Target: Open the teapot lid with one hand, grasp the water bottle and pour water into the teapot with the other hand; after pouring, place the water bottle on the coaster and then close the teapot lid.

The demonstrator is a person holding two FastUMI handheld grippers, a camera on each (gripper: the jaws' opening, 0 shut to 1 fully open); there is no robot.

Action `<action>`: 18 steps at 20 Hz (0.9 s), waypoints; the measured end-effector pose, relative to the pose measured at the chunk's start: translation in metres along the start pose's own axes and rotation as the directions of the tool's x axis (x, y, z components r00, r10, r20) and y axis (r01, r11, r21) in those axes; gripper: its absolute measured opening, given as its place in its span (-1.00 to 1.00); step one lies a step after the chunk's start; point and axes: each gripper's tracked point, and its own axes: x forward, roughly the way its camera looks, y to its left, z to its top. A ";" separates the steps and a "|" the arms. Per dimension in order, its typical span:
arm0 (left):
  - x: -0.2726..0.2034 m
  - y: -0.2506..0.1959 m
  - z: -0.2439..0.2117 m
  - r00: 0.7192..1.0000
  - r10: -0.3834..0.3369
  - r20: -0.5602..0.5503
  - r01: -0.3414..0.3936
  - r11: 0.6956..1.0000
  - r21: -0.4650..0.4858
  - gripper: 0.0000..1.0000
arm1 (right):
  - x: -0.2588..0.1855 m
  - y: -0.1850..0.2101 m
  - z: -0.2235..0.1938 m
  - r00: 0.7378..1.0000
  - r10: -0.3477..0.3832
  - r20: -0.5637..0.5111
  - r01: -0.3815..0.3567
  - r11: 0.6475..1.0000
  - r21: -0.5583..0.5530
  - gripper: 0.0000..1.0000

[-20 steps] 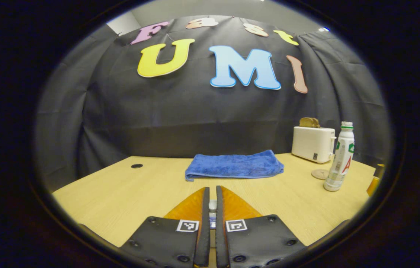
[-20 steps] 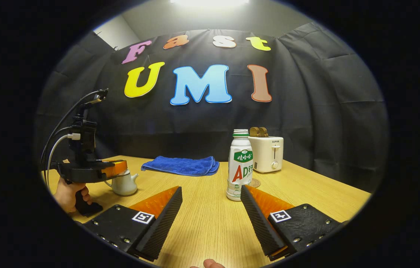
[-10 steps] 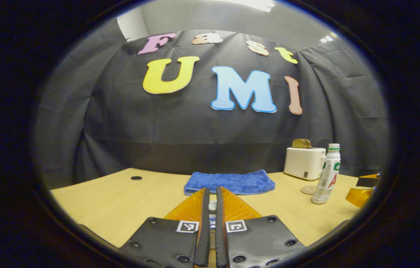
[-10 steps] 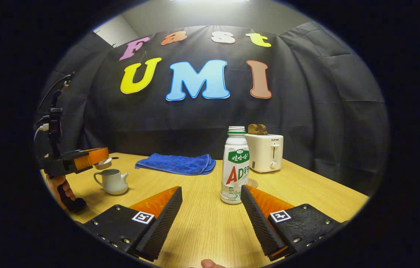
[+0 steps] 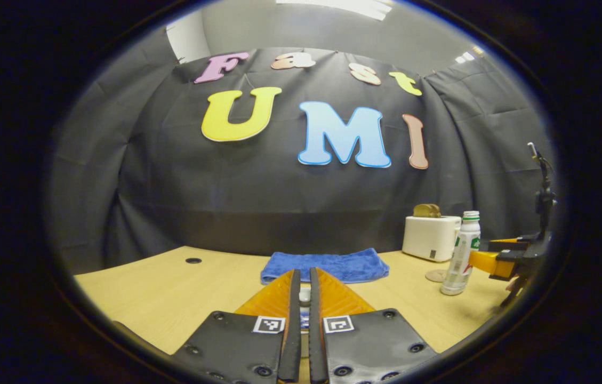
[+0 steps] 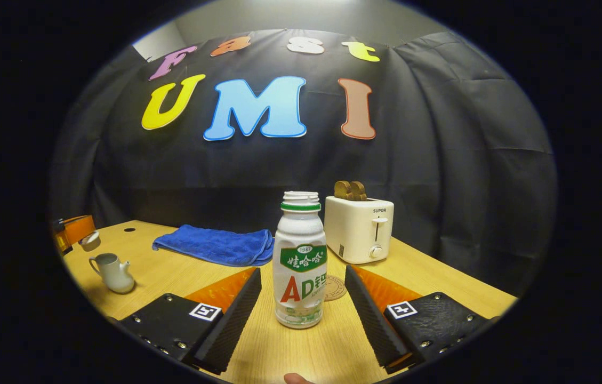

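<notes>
My left gripper: fingers clenched on the teapot lid, a small pale knob pinched between the pads, held above the table. My right gripper: fingers spread wide, water bottle standing between them, neither pad touching it. Bottle upright, long axis vertical, uncapped mouth up, label facing me. Coaster just behind the bottle, toaster behind that, blue towel to the left.

Right gripper view adds the teapot at far left, open, spout pointing right toward the bottle, with my left gripper and the lid above it. Left gripper view adds my right gripper at far right, just beside the bottle.
</notes>
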 end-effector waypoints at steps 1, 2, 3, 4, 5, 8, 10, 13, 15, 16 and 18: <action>-0.001 0.001 0.000 1.000 0.006 0.002 -0.006 1.000 0.010 -0.67 | 0.008 -0.001 -0.002 1.000 -0.005 -0.009 0.004 1.000 -0.009 0.94; -0.001 0.002 0.000 1.000 0.011 0.004 -0.011 1.000 0.020 -0.68 | 0.014 0.000 -0.003 1.000 -0.008 -0.013 0.007 1.000 -0.015 0.94; -0.001 0.002 0.001 1.000 0.009 0.004 -0.009 1.000 0.023 -0.68 | 0.022 0.001 -0.007 1.000 -0.007 -0.025 0.007 1.000 -0.022 0.94; -0.001 0.000 0.000 1.000 0.004 0.002 -0.004 1.000 0.022 -0.68 | 0.028 0.002 -0.012 0.999 -0.003 -0.043 0.002 1.000 -0.026 0.94; -0.001 0.000 0.000 1.000 0.004 0.002 -0.004 1.000 0.022 -0.75 | 0.033 0.003 -0.016 0.998 -0.001 -0.055 -0.001 1.000 -0.027 0.94; -0.001 0.002 0.001 1.000 0.008 0.004 -0.009 1.000 0.022 -0.67 | 0.040 0.000 -0.021 0.997 -0.005 -0.079 0.003 1.000 -0.030 0.95; 0.000 0.003 -0.001 1.000 0.011 0.003 -0.011 1.000 0.022 -0.75 | 0.045 -0.002 -0.019 0.998 -0.012 -0.062 0.010 0.999 -0.035 0.91; 0.000 0.004 -0.002 1.000 0.013 -0.003 -0.013 1.000 0.025 -0.75 | 0.048 0.006 -0.015 0.998 0.032 -0.062 -0.034 0.999 -0.028 0.87; -0.002 0.003 0.003 1.000 0.007 0.007 -0.008 1.000 0.016 -0.75 | 0.047 0.006 -0.016 0.998 0.038 -0.059 -0.039 0.999 -0.029 0.49; -0.004 0.002 0.007 1.000 0.002 0.018 -0.002 1.000 0.006 -0.75 | 0.046 0.006 -0.016 0.998 0.038 -0.059 -0.040 0.998 -0.038 0.46; -0.014 0.000 0.018 1.000 -0.016 0.021 0.017 0.999 -0.035 -0.67 | 0.038 0.009 -0.002 0.998 0.047 -0.028 -0.049 0.997 -0.059 0.46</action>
